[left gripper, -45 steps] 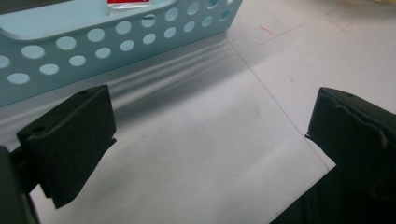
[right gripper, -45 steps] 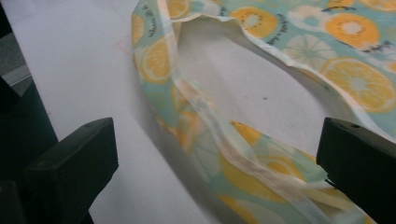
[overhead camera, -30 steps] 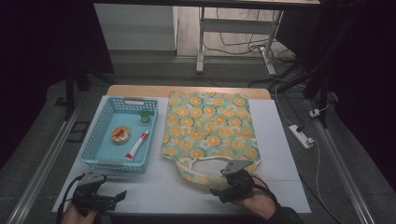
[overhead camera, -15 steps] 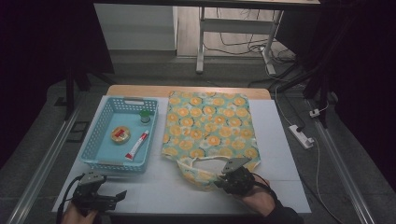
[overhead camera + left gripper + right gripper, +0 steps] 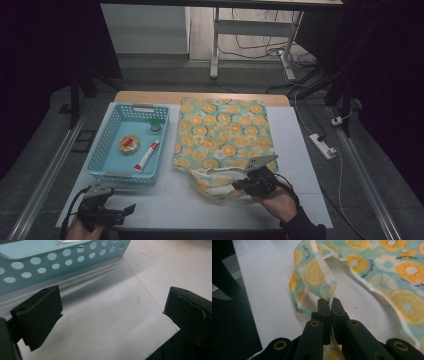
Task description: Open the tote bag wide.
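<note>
High view: an orange-slice print cloth bag [image 5: 222, 131] lies flat on the white table [image 5: 300, 150], right of a light blue basket [image 5: 112, 165] that holds a small green-capped jar [image 5: 156, 124], a round tin [image 5: 129, 144] and a red-and-white tube [image 5: 146, 155]. The bag's near edge is rumpled and raised where the right gripper [image 5: 246, 184] has hold of it, near the table's front edge; the left gripper [image 5: 117, 212] rests low at the near left, just in front of the basket and well apart from the bag. The step in hand looks like lifting the upper layer of the bag's mouth to open it, so the lift should go up and slightly toward the near side, slowly enough that the lower layer stays on the table. Left gripper view: the left gripper [image 5: 110, 315] has its jaws standing wide apart with nothing between them, over bare table, the basket's holed wall [image 5: 62, 260] just beyond. It is free to come across and pin or take the bag's lower lip, which would keep the mouth from collapsing. Right gripper view: the right gripper [image 5: 330, 305] is clamped on a thin fold of the bag's hem [image 5: 329, 287], the jaws pressed together on the fabric at their very tips. That bite is shallow, so I would judge a jerk could pull the hem free; steady tension, and a check that only one layer is pinched, would serve best.
</note>
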`<action>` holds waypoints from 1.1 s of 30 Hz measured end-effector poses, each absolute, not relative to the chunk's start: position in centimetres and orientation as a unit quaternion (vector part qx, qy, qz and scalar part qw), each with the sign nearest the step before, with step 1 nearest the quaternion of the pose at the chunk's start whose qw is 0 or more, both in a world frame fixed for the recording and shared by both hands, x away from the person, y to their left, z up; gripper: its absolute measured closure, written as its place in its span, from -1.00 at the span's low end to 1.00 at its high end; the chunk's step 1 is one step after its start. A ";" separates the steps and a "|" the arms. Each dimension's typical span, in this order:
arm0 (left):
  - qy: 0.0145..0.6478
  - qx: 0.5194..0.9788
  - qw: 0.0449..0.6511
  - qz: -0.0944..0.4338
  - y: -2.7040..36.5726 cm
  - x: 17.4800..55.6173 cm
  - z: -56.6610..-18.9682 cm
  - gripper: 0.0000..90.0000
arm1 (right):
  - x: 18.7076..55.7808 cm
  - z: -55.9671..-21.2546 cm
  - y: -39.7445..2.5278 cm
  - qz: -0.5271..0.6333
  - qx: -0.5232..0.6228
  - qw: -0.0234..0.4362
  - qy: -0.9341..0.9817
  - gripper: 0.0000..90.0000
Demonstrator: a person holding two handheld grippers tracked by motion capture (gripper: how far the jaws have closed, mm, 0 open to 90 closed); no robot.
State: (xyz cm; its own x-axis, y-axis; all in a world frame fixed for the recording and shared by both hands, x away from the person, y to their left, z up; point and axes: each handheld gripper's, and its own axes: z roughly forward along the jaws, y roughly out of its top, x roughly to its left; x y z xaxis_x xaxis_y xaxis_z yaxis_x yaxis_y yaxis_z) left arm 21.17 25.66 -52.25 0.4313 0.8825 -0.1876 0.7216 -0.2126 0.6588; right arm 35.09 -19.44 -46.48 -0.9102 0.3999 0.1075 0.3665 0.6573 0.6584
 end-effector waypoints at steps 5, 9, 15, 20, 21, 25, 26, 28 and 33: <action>0.522 0.770 0.350 0.114 25.7 21.2 -52.3 -0.95 | 36.3 -46.1 -19.4 0.359 0.221 0.021 0.907 0.97; 0.522 0.769 0.350 0.114 25.7 21.2 -52.3 -0.95 | 37.4 -46.0 -19.3 0.360 0.227 0.026 0.905 0.97; 0.524 0.768 0.351 0.113 25.7 21.2 -52.3 -0.95 | 39.5 -45.7 -19.0 0.359 0.232 0.041 0.903 0.97; 0.524 0.768 0.351 0.112 25.7 21.2 -52.3 -0.95 | 41.6 -45.6 -18.5 0.368 0.245 0.048 0.896 0.97; 0.524 0.768 0.351 0.112 25.7 21.2 -52.3 -0.95 | 42.0 -45.6 -18.4 0.369 0.247 0.051 0.895 0.97; 0.525 0.767 0.351 0.111 25.8 21.3 -52.3 -0.95 | 43.6 -45.4 -17.9 0.373 0.254 0.056 0.890 0.97; 0.525 0.767 0.351 0.111 25.7 21.3 -52.3 -0.95 | 44.0 -45.4 -17.8 0.373 0.254 0.058 0.890 0.97; 0.525 0.767 0.351 0.111 25.7 21.3 -52.3 -0.95 | 44.9 -45.3 -17.6 0.373 0.259 0.061 0.889 0.97; 0.526 0.768 0.348 0.110 25.7 21.3 -52.3 -0.94 | 47.1 -45.3 -17.2 0.377 0.266 0.067 0.885 0.97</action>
State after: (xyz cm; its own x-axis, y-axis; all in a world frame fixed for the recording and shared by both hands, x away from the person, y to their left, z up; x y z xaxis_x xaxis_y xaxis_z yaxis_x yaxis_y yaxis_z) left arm 21.31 25.73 -52.33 0.4231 0.8843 -0.1975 0.7318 -0.2050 0.6499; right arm 47.14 -17.20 -45.34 -0.8497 0.5209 0.0819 0.4200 0.5746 0.7024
